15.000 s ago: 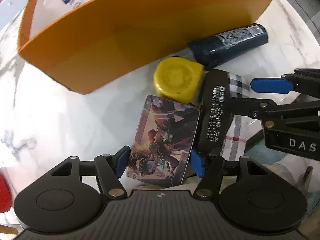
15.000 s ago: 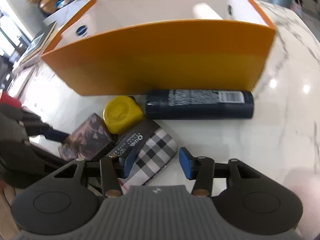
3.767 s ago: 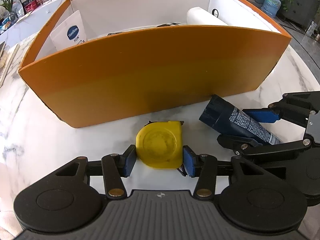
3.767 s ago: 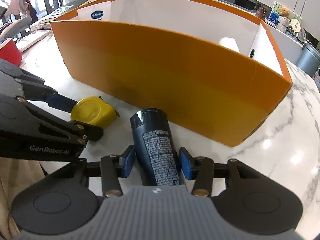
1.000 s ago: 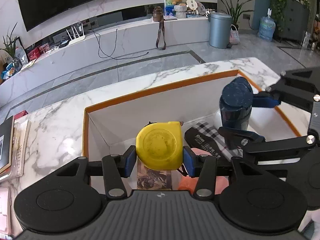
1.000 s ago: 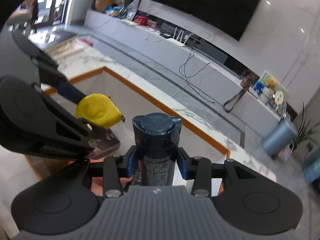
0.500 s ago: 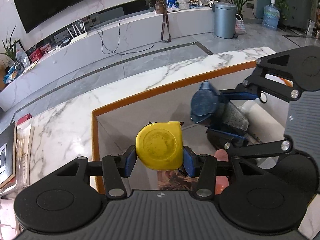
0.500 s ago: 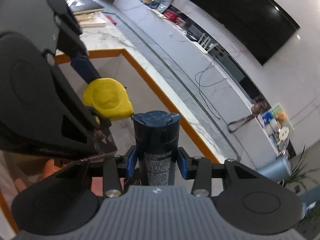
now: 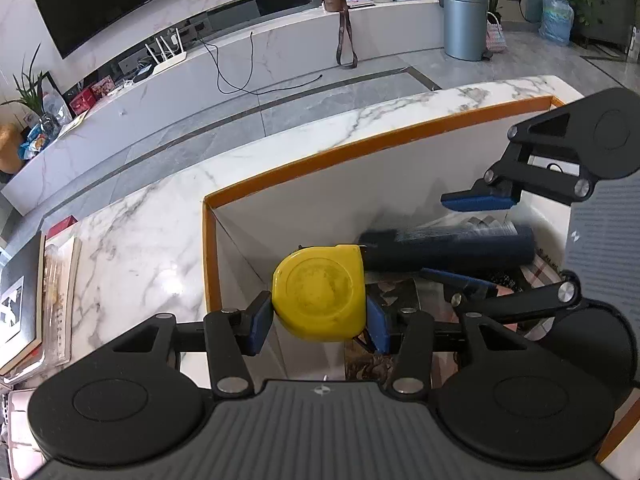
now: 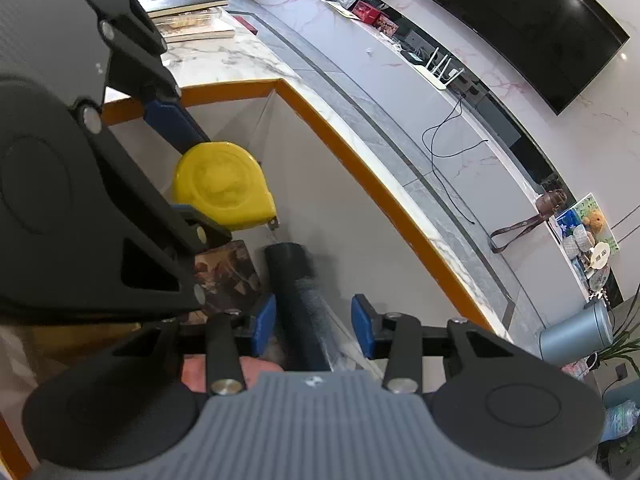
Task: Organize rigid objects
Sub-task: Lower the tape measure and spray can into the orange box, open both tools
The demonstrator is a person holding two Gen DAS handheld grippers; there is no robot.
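Right tongs (image 10: pixel 313 326) have just let go: jaws wide, dark spray can (image 9: pixel 448 246) now lying inside orange box (image 9: pixel 360 148). Left tongs (image 9: pixel 316 320) stay clamped on yellow tape measure (image 9: pixel 319 292), above box near left corner. Release it next, w/ care.

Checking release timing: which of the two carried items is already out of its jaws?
The dark blue bottle: it lies in the orange box between open right jaws; the yellow tape measure is clamped.

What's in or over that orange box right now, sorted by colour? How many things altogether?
Yellow: 1, tape measure, held over the box
Dark blue: 1, bottle
Brown printed: 1, card box
Checked: 1, case
Total: 4
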